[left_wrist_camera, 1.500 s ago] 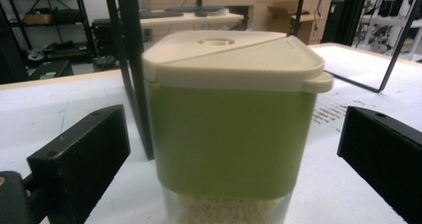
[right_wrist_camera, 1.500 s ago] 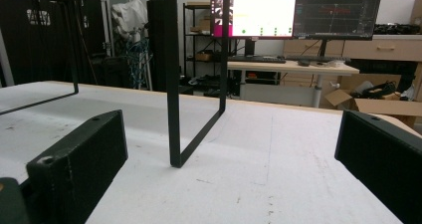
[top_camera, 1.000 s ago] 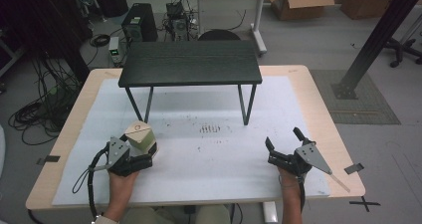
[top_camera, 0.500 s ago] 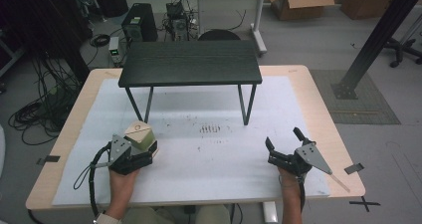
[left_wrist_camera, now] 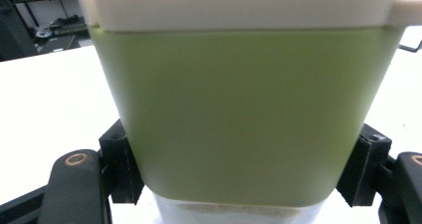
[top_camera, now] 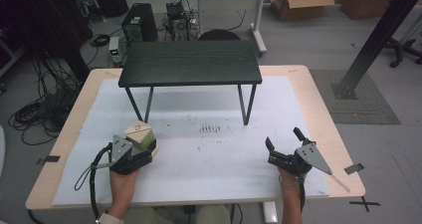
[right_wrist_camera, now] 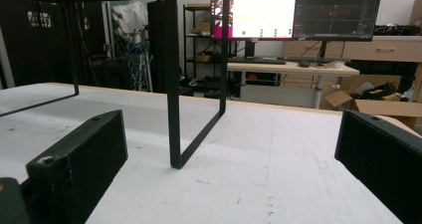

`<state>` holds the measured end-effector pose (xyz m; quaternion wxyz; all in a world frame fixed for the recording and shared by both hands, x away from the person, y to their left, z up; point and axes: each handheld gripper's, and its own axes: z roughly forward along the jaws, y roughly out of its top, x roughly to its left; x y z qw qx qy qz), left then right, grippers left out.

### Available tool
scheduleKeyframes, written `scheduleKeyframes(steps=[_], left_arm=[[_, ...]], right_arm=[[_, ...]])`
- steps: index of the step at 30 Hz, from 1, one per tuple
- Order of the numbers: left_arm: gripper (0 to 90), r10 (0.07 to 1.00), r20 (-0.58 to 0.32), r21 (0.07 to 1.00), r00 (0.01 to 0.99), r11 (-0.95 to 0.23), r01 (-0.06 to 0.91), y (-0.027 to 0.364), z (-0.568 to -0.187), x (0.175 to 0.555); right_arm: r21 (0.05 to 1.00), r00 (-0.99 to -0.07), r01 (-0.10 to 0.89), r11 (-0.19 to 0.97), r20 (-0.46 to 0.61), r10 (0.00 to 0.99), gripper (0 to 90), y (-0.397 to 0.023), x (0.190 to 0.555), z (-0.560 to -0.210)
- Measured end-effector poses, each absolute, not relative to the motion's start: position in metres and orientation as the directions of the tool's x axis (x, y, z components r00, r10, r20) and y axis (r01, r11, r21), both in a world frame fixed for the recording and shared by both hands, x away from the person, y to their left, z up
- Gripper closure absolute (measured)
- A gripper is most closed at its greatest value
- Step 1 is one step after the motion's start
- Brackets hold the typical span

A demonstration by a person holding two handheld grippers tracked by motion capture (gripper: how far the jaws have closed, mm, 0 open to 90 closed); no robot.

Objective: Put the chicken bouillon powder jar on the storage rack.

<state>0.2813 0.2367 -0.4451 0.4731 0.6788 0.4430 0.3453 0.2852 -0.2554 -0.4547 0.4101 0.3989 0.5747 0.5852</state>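
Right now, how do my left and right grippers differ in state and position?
The left gripper is shut on the green square container with a cream lid; the right gripper is open with nothing between its fingers. The left sits at the table's near-left, the right at its near-right. Both rest low over the white table cover, pointing toward the small black table.

A light wooden table [top_camera: 318, 104] carried a white sheet [top_camera: 209, 159] over most of its top. A small black stand [top_camera: 190, 62] stood on the sheet's far half, its thin legs touching it. Near the stand's front, dark specks [top_camera: 209, 129] marked the sheet.
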Motion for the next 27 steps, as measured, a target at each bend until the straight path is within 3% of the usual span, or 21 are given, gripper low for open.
scheduleKeyframes(steps=[27], left_arm=[[28.8,0.915,0.015,0.956,0.403,-0.132,0.263,0.2414,-0.4440,0.2801]], right_arm=[[1.000,-0.348,-0.020,-0.005,-0.002,0.937,0.0,-0.2557,0.2853,-0.4547]])
